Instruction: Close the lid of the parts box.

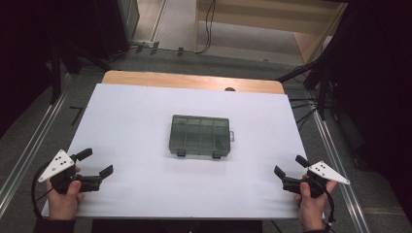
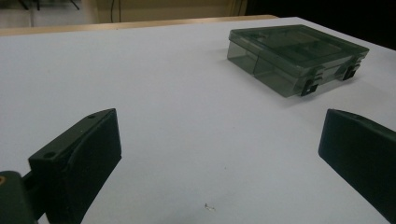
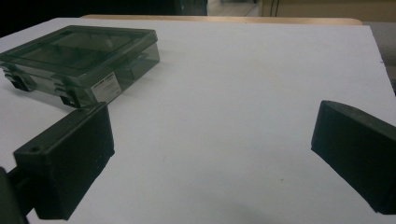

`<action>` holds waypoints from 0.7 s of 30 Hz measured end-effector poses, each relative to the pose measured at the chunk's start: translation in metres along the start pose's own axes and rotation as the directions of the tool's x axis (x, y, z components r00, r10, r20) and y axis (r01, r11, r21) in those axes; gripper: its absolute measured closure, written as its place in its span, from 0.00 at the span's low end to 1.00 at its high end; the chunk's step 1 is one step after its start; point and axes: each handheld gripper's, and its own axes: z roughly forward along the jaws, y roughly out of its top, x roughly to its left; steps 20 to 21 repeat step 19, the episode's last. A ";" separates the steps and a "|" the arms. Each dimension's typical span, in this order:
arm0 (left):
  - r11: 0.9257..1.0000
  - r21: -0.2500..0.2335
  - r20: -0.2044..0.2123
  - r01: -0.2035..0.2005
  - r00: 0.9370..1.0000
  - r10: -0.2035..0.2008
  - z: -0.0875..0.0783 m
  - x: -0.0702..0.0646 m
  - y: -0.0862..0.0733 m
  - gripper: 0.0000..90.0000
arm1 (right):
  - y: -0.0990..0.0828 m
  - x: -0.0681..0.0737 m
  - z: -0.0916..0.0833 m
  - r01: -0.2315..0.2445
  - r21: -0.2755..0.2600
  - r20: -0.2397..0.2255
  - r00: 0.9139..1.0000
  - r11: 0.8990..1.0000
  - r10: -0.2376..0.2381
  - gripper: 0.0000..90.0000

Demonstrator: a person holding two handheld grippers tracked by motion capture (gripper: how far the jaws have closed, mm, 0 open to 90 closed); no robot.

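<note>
Resting low at the near corners of the table [image 1: 145, 204], well apart from each other, with the box [image 1: 199, 136] lying ahead and between. Left gripper [image 1: 94, 163] spread wide and empty, box ahead and off to its inner side [image 2: 294, 58]; right gripper [image 1: 290, 166] likewise wide and empty, box ahead and off to its own inner side [image 3: 84, 58]. Angled inward, both, so as to aim at the box from 2 sides.

Box flat, lid down, with 2 dark latches [image 1: 180, 153] on the long side facing the hands — probably placed so to put the catches within easy reach. Tab [image 1: 232, 136] sticking out of the short end on the right gripper's side. Smoky plastic, with dividers showing through the lid; contents too dim to tell. White label on the short end, seen from the right gripper view [image 3: 106, 86].

Likely a starting pose: jaws pre-opened to save a motion at contact, hands held symmetric so either can steady the box while the other works a latch. Light and smooth on a smooth sheet, so apt to slide unless pinned.
</note>
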 end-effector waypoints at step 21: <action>1.000 0.012 -0.006 0.000 1.000 0.000 0.007 0.000 -0.002 0.00 | -0.005 0.003 0.008 0.002 0.019 0.006 1.000 1.000 -0.003 0.00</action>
